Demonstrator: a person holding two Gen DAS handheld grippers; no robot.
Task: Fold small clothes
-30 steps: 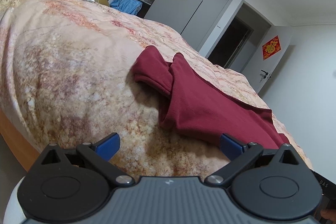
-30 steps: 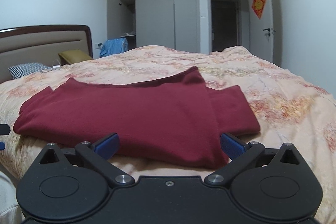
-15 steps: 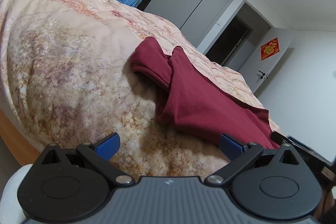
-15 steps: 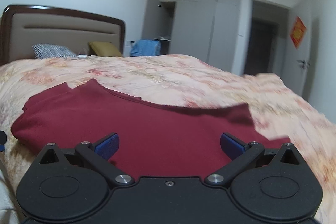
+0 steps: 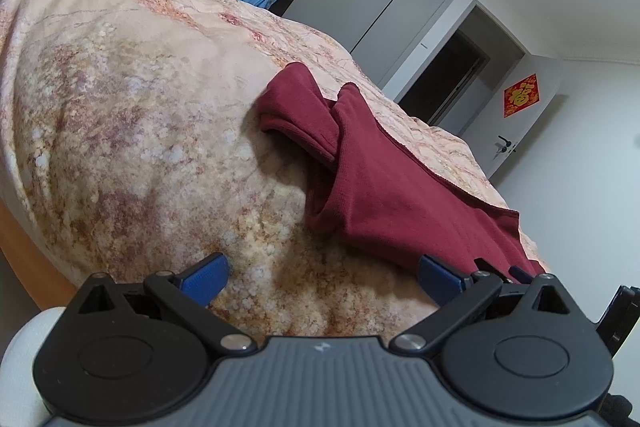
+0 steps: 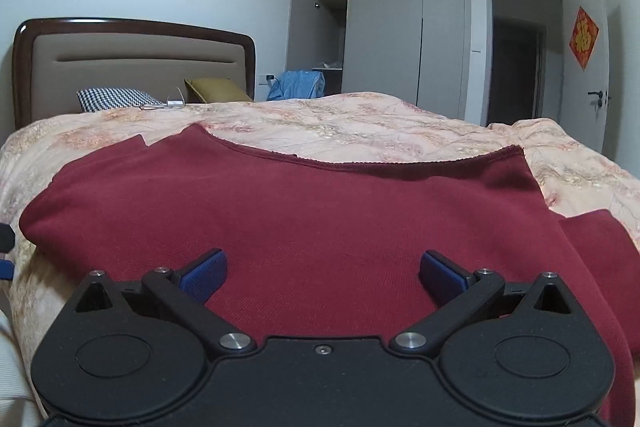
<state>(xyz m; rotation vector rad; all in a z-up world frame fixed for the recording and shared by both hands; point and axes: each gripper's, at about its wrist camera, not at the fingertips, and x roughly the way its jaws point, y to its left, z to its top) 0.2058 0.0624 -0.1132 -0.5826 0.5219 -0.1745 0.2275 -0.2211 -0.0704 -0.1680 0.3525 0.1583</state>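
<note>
A dark red garment (image 6: 304, 211) lies spread flat on the bed, its hemmed edge at the far side and a folded part at the right. In the left wrist view it (image 5: 384, 187) lies to the right, with a sleeve end bunched at its far left corner. My left gripper (image 5: 322, 277) is open and empty, low over the bedspread beside the garment's left edge. My right gripper (image 6: 322, 271) is open and empty, just above the garment's near edge.
The garment lies on a peach floral bedspread (image 5: 120, 99). A padded headboard (image 6: 136, 63), a checked pillow (image 6: 114, 99) and an olive pillow (image 6: 216, 90) are at the bed's head. Blue clothes (image 6: 298, 85) lie by grey wardrobes (image 6: 404, 31). A dark doorway (image 6: 516, 67) stands right.
My right gripper has moved left and closer over the garment, which now fills its view. My left gripper has dropped lower and tilted. Both stay open.
</note>
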